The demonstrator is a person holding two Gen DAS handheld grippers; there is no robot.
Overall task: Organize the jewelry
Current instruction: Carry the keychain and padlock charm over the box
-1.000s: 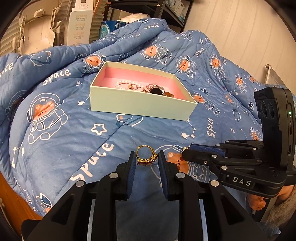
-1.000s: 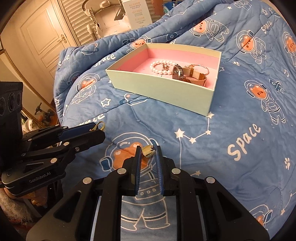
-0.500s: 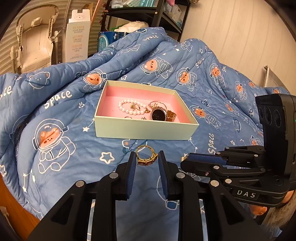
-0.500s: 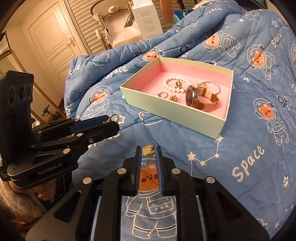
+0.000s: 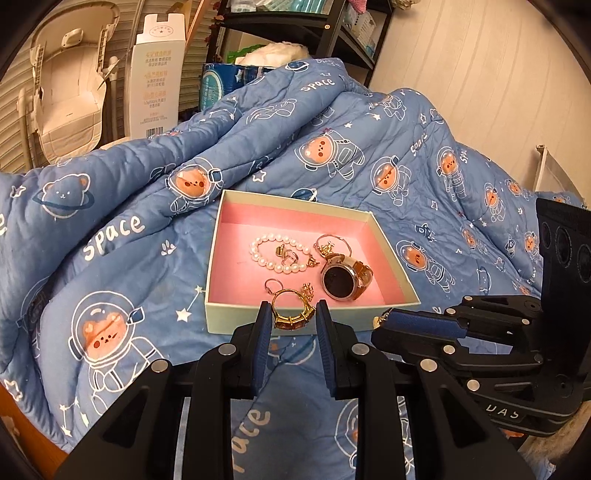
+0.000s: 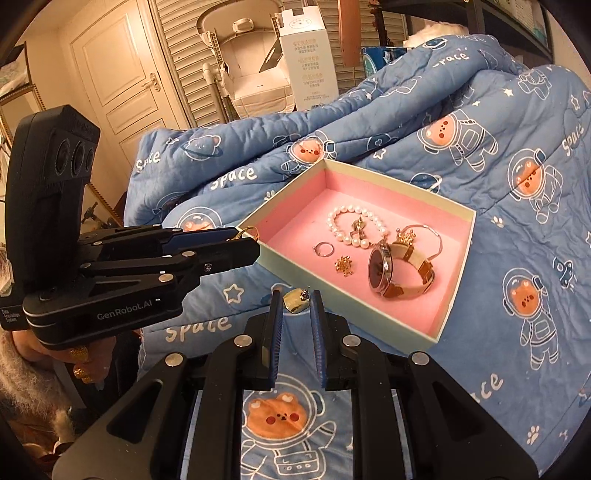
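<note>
A pale green box (image 5: 284, 321) (image 6: 343, 299) with a pink lining lies on the blue quilt. Inside are a pearl bracelet (image 5: 266, 254) (image 6: 351, 225), a watch (image 5: 341, 282) (image 6: 391, 271), a thin ring (image 6: 323, 249) and small gold pieces. My left gripper (image 5: 291, 314) is shut on a gold ring (image 5: 291, 310) at the box's near wall. My right gripper (image 6: 295, 301) is shut on a small gold earring (image 6: 294, 302) just short of the box's near wall. Each gripper shows in the other's view, the right one (image 5: 384, 319) beside the left, the left one (image 6: 251, 236) at the box's left corner.
The quilt (image 5: 122, 266) rises in folds behind the box. A tall white carton (image 5: 157, 74), a folded baby seat (image 5: 66, 85) and a black shelf (image 5: 332, 26) stand beyond the bed. A door (image 6: 122, 74) is at the left. A wooden bed edge (image 5: 22, 428) shows at lower left.
Both grippers have risen and moved toward the box, each still holding its piece. The box's inside now shows more fully from above.
</note>
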